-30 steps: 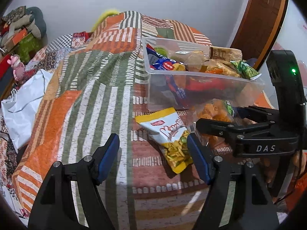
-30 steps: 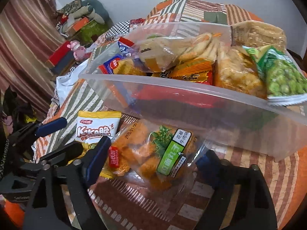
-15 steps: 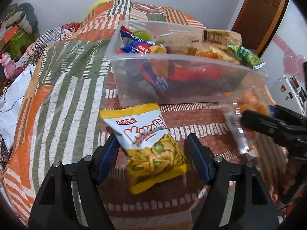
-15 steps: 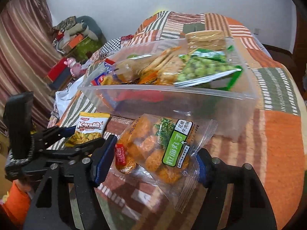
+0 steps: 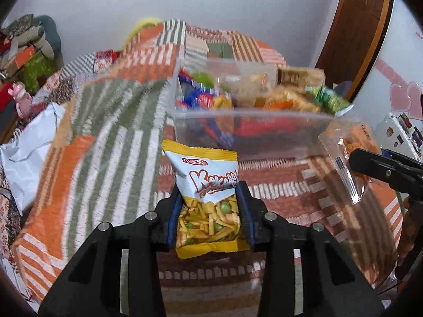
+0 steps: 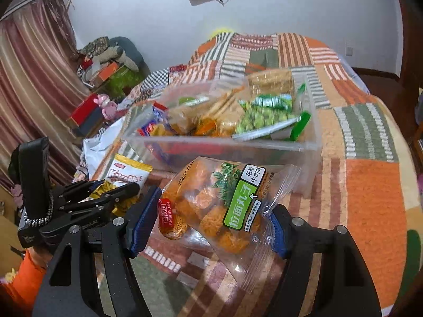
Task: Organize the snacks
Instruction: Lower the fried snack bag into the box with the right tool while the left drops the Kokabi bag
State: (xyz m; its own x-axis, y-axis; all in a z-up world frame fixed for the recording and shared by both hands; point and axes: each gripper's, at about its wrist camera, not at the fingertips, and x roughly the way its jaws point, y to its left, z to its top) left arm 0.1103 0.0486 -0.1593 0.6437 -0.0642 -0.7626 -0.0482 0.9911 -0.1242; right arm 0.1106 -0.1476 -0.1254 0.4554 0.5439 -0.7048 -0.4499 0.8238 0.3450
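Observation:
My left gripper (image 5: pixel 208 195) is shut on a yellow and white snack bag (image 5: pixel 206 185) and holds it above the patchwork bedspread (image 5: pixel 105 121), in front of the clear plastic bin (image 5: pixel 248 129). The bin holds several snack packs. My right gripper (image 6: pixel 211 211) is shut on a clear bag of orange noodle balls with a green label (image 6: pixel 216 206), lifted in front of the bin (image 6: pixel 238 153). That bag also shows at the right of the left wrist view (image 5: pixel 346 155). The left gripper and its yellow bag (image 6: pixel 127 177) show at the left of the right wrist view.
A white plastic bag (image 5: pixel 26 145) lies at the bed's left edge. Boxes, a pink toy (image 5: pixel 19 97) and a chair with clothes stand by the left wall. A wooden door (image 5: pixel 354 34) is at the back right. A striped curtain (image 6: pixel 29 89) hangs at the left.
My left gripper has closed on the yellow snack bag and lifted it. My right gripper has raised the noodle ball bag higher and pulled back from the bin.

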